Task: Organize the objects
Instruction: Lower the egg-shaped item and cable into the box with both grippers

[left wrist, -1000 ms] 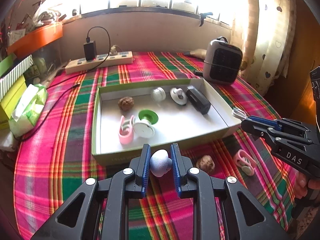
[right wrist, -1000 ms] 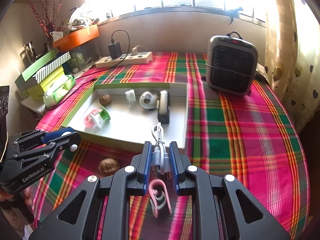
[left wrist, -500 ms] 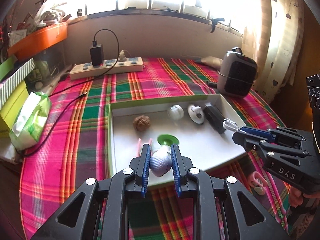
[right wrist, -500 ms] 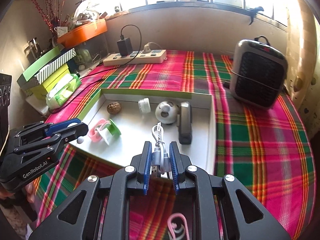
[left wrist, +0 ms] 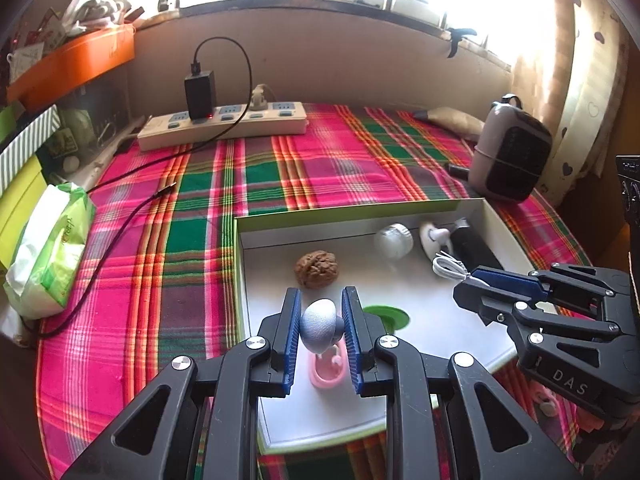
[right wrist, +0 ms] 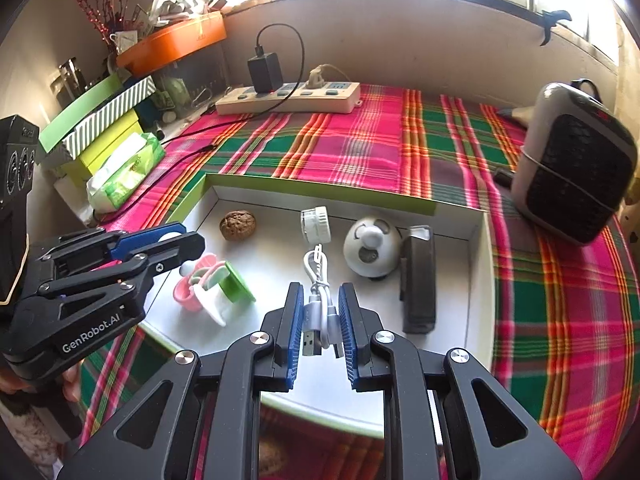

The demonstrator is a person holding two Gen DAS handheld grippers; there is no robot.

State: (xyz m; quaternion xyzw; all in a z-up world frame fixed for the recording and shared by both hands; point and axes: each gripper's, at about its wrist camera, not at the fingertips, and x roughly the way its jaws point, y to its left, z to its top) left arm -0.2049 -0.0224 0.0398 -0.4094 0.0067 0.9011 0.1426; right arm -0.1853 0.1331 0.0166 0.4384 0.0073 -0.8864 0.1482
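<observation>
My left gripper (left wrist: 320,330) is shut on a small grey-blue knob-shaped object (left wrist: 319,330) and holds it over the near left part of the open box (left wrist: 360,212). My right gripper (right wrist: 319,322) is shut on a coiled white USB cable (right wrist: 318,304) over the box (right wrist: 320,190). In the box lie a walnut (left wrist: 317,269), a white cap (left wrist: 394,240), a white round gadget (right wrist: 371,246), a black stapler (right wrist: 418,276), a pink clip (left wrist: 327,370) and a green-and-white spool (right wrist: 224,286).
A power strip (left wrist: 224,124) with a charger stands at the back. A small heater (left wrist: 508,160) stands at the right. A tissue pack (left wrist: 48,248) and stacked boxes lie at the left edge. A black cable (left wrist: 120,216) crosses the plaid cloth. Another pink clip (left wrist: 548,400) lies outside the box.
Both grippers have moved forward from in front of the box to above its inside, each still holding its object. The walnut and pink clip on the cloth are now behind or below them.
</observation>
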